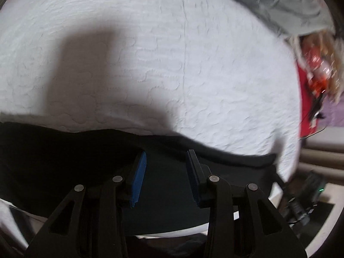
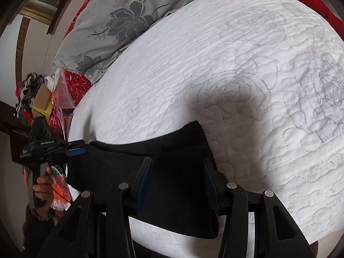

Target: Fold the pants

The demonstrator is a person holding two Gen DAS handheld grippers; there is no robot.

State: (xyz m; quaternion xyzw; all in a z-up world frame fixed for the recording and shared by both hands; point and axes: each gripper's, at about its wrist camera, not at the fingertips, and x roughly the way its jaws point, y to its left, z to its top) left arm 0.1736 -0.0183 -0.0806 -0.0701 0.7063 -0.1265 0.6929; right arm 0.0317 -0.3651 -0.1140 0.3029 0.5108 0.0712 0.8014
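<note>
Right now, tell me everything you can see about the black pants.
The black pants are plain, soft, matte fabric, lying folded or bunched in a band along the near edge of the white quilted bed cover. One end shows a hemmed corner. Both the left claw and the right claw are open over the fabric.

Blurred clutter (image 1: 320, 64) (red, unidentifiable) beside bed.

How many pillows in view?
1. A grey floral pillow lies at the far edge of the white quilt; the left wrist view shows it blurred at top right. Others may be out of frame.
</note>
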